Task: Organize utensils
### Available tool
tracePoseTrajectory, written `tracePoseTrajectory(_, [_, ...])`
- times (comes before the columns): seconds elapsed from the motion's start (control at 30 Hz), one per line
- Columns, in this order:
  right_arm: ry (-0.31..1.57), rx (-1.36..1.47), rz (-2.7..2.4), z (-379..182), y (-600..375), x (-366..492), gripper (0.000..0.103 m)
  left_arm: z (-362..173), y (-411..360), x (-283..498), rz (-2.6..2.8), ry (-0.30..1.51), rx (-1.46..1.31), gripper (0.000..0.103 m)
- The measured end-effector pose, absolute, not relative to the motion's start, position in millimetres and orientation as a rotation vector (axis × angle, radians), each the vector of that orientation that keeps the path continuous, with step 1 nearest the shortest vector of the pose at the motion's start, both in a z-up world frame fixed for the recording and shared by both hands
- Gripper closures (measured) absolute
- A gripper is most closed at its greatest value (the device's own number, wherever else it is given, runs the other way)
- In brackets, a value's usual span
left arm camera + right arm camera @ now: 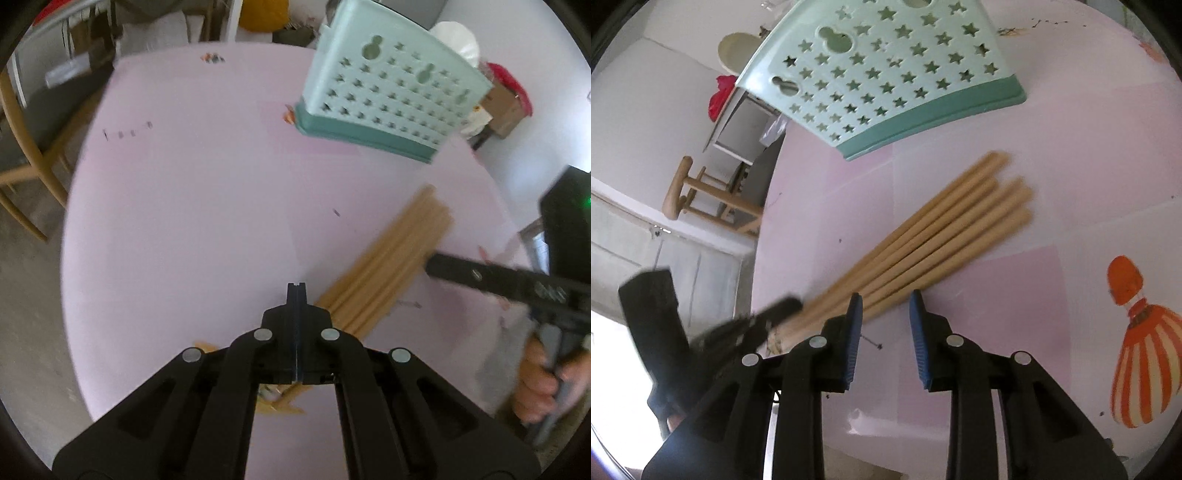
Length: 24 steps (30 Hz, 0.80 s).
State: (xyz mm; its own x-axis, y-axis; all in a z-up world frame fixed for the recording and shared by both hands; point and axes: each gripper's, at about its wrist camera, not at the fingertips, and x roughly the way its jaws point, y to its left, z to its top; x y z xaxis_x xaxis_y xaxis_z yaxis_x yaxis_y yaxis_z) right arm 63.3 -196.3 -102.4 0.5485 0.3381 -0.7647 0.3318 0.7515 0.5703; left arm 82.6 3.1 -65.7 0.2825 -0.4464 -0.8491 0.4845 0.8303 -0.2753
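My left gripper (pixel 296 291) is closed on nothing. My right gripper (pixel 885 302) stands apart, empty, just below the wooden sticks (pixel 934 236) at centre frame; the basket (pixel 886 74) sits above.

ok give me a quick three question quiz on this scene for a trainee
1. True or false: the left gripper is shut.
2. How does the holder stand on the table? A) upright B) upside down C) flat on its side
3. Fill in: the right gripper has its jaws apart with ____ between the pads.

Key
1. True. Its fingers meet at the tips, beside the near end of the chopsticks.
2. A. The dark green base sits on the table and the star-pierced wall rises from it.
3. Nothing. The pads stand just short of the chopsticks, with only bare table between them.
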Motion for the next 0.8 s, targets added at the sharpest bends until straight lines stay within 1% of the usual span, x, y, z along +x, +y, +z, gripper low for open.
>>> tracePoseTrajectory(0.23, [1.003,0.727,-0.049,-99,-202,52,0.078,-75,-1,50,-0.777,1.233,-0.151,0.103])
tracePoseTrajectory(0.37, [1.011,0.699,-0.067,-97,-209,46,0.086,-82,-14,31,-0.844,1.263,-0.219,0.103])
tracePoseTrajectory(0.47, [1.018,0.670,-0.077,-95,-214,47,0.088,-85,-31,18,-0.906,1.284,-0.244,0.103])
tracePoseTrajectory(0.6, [1.021,0.623,-0.097,-90,-221,45,0.088,-85,-46,9,-0.936,1.270,-0.227,0.103])
tracePoseTrajectory(0.8, [1.026,0.530,-0.109,-83,-232,34,0.088,-78,-34,21,-0.861,1.222,-0.224,0.103])
